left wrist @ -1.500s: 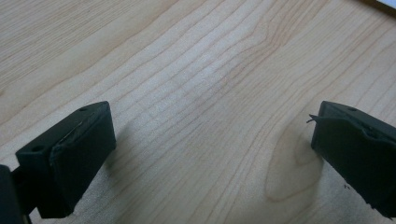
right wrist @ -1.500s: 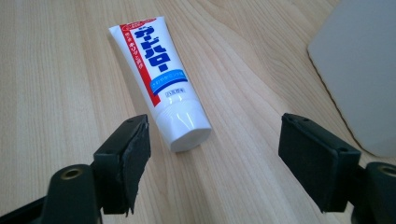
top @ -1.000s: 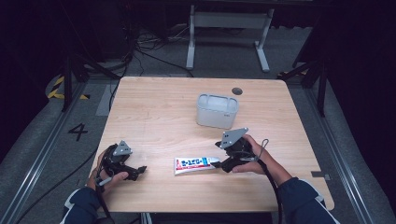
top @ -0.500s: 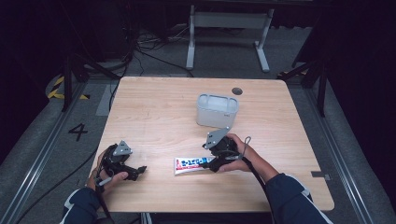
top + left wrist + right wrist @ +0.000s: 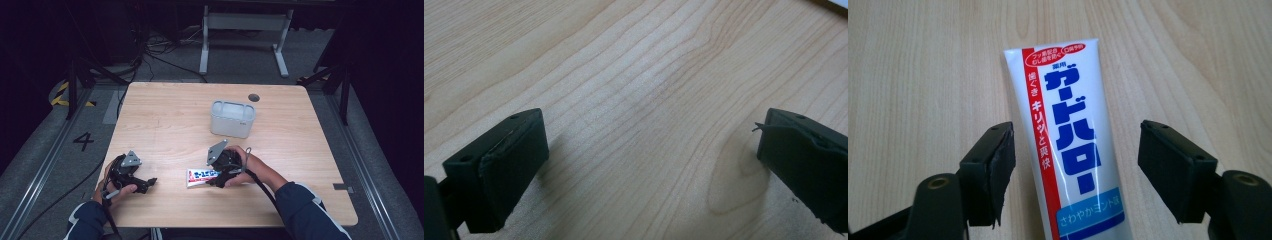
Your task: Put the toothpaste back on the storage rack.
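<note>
Right gripper [image 5: 218,176] sits over the toothpaste tube [image 5: 200,176], near a grey bin [image 5: 232,119]

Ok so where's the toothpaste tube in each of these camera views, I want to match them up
High view: the toothpaste tube lies flat near the table's front edge, just left of the right tool.
Right gripper view: the tube runs up the middle, between that tool's two open jaws, untouched by either.
Left gripper view: the tube isn't in this picture; the open jaws frame bare wood.
Shared landmark: the light wooden tabletop, whose grain lies under everything.
</note>
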`<state>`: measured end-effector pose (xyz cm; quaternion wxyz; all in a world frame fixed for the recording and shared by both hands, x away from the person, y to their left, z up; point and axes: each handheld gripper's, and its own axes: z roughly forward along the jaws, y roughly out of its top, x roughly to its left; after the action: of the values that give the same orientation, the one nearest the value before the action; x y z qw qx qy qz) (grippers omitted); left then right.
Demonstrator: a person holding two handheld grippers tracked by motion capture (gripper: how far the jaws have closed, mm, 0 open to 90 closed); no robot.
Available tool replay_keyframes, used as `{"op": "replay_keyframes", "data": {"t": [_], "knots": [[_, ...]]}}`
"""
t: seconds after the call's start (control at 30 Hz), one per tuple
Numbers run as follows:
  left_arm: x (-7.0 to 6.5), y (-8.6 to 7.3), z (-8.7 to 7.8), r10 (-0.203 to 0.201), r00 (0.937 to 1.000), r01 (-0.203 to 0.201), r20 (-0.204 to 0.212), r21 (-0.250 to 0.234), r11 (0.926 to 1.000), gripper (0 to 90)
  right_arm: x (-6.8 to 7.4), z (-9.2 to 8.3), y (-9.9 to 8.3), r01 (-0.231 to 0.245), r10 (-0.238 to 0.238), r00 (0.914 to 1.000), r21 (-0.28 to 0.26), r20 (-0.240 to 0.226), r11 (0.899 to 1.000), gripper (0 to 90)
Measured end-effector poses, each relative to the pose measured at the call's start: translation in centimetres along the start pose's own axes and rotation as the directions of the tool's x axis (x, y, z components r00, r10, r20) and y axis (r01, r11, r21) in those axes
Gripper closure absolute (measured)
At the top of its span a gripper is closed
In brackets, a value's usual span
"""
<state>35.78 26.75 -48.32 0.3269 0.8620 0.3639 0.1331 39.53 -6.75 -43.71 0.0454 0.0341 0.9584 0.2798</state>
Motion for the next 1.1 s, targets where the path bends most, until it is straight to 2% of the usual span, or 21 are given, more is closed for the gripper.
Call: {"op": "replay_keyframes", "data": {"t": [0.17,0.33,0.47,0.57,0.7,0.9,0.93,1.03,1.1], "knots": [[0.0,0.0,0.0,0.0,1.0,0.0,0.0,0.0,1.0,0.5,-0.3,0.9,0.3,0.003,-0.002,0.9999,0.045,-0.01,0.999,32.7],[0.0,0.0,0.0,0.0,1.0,0.0,0.001,0.001,1.0,0.5,0.0,1.8,0.9,0.024,-0.02,0.9992,0.125,-0.034,0.992,30.3],[0.0,0.0,0.0,-0.001,1.0,0.001,0.001,0.001,1.0,0.5,0.0,2.5,1.1,0.038,-0.028,0.9976,0.165,-0.063,0.986,29.5],[0.0,0.0,0.0,0.0,1.0,0.0,0.001,0.001,1.0,0.5,-0.1,2.7,1.3,0.031,-0.018,0.9966,0.163,-0.081,0.986,29.7],[0.0,0.0,0.0,0.0,1.0,0.0,0.001,0.001,1.0,0.5,-0.6,2.9,1.8,0.004,0.006,0.9975,0.152,-0.071,0.988,41.9],[0.0,0.0,0.0,-0.001,1.0,0.001,0.004,0.001,1.0,0.3,-0.6,2.9,2.1,0.001,0.011,0.9977,0.174,-0.067,0.985,44.7],[0.0,0.0,0.0,0.0,1.0,0.0,0.003,0.001,1.0,0.3,-0.5,2.8,2.1,0.007,0.004,0.9979,0.18,-0.064,0.984,49.5],[0.0,0.0,0.0,-0.001,1.0,0.001,0.003,0.001,1.0,0.3,-0.5,2.6,2.1,0.023,-0.017,0.9991,0.155,-0.04,0.988,58.6],[0.0,0.0,0.0,0.0,1.0,0.0,0.003,0.001,1.0,0.3,-0.4,2.3,1.9,0.015,-0.013,0.9999,0.131,-0.01,0.991,62.1]]}}
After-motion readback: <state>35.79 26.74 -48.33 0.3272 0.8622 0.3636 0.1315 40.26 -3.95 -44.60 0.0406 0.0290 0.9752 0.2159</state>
